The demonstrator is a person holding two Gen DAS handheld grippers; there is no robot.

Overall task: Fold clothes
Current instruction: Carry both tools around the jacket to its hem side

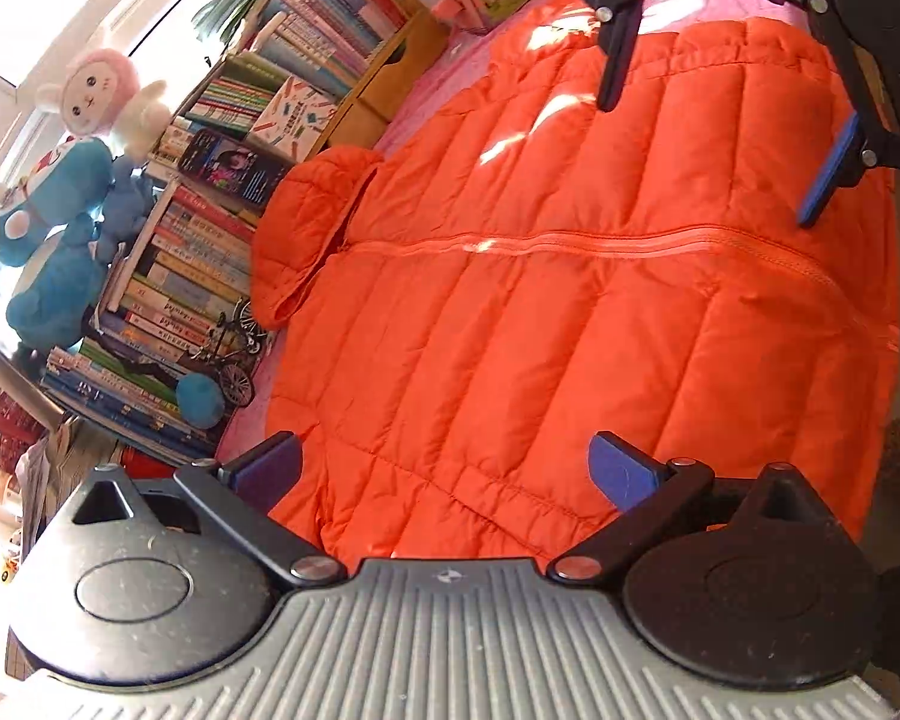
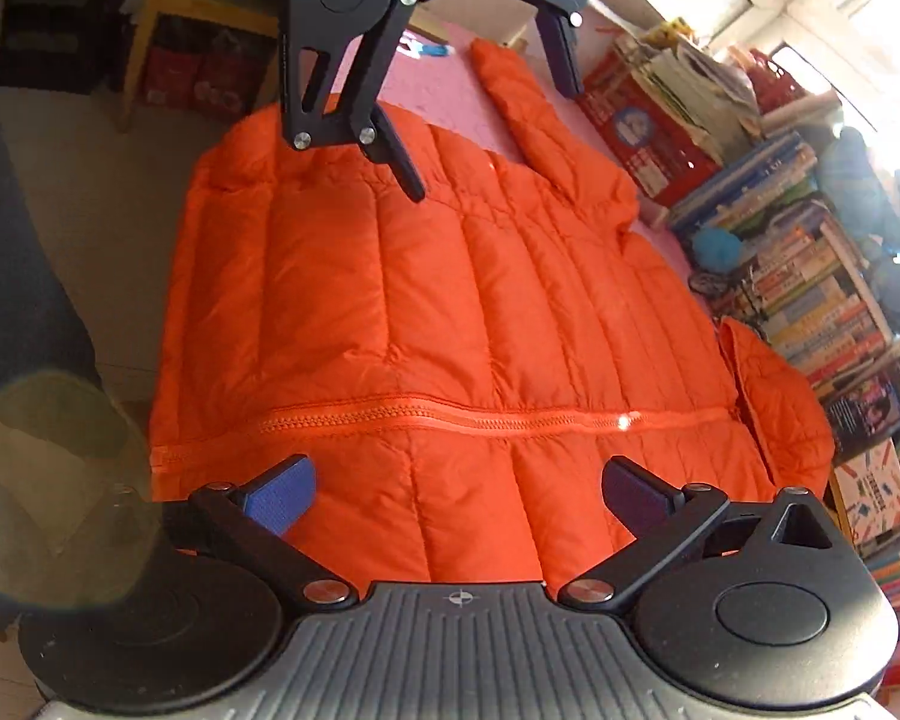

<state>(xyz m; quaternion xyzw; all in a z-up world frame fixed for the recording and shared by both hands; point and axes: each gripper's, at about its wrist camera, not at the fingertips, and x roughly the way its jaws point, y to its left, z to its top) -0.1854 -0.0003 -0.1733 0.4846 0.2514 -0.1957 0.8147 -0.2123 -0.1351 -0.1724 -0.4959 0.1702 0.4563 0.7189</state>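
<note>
Pink table cover (image 1: 444, 69) along a wall of stacked books (image 1: 210, 276); two plush toys (image 1: 60, 192) at upper left. One orange puffer jacket (image 1: 570, 312) lies flat, zipped, filling mid-frame. Two grippers — left gripper (image 1: 444, 468) and right gripper (image 2: 456, 492) — both spread wide, nothing between the fingers.

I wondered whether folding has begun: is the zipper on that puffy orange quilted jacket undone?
No, the puffy orange quilted jacket lies flat with its zipper closed along the whole visible length.
</note>
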